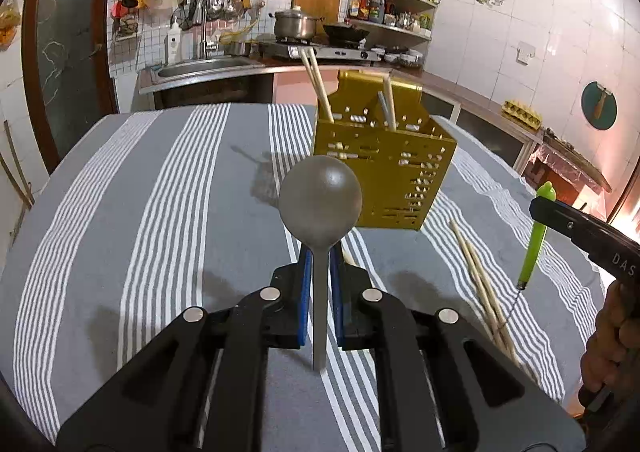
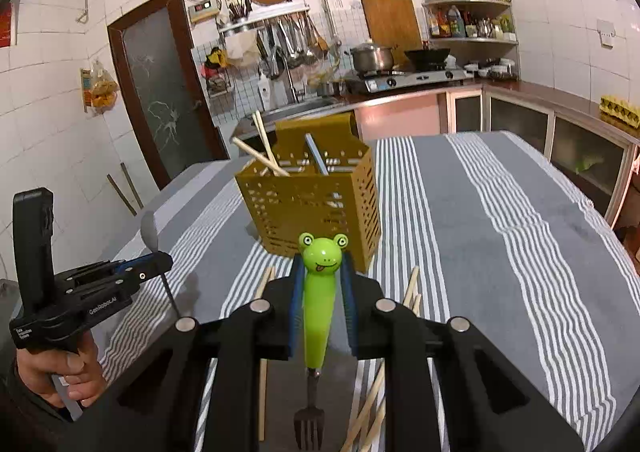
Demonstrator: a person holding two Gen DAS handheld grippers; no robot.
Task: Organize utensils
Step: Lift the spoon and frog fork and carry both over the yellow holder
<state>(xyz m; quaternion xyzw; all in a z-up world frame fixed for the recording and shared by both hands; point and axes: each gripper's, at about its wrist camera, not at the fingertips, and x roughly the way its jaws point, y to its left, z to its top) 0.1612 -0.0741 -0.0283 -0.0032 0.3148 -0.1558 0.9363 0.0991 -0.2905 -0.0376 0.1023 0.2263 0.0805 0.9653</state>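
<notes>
Both grippers loaded above the tabletop [image 1: 160, 192]

Left gripper [image 1: 320, 284] clamps a spoon [image 1: 320, 196] — right gripper [image 2: 322, 292] clamps a frog-handled fork [image 2: 318, 292]; the gold caddy [image 1: 384, 172] stands just ahead.

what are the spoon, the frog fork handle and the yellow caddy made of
spoon: looks like brushed metal, dull grey sheen.
frog fork handle: glossy green, probably painted wood or plastic; metal tines below.
yellow caddy: perforated, matte mustard, likely plastic, possibly coated metal.
</notes>
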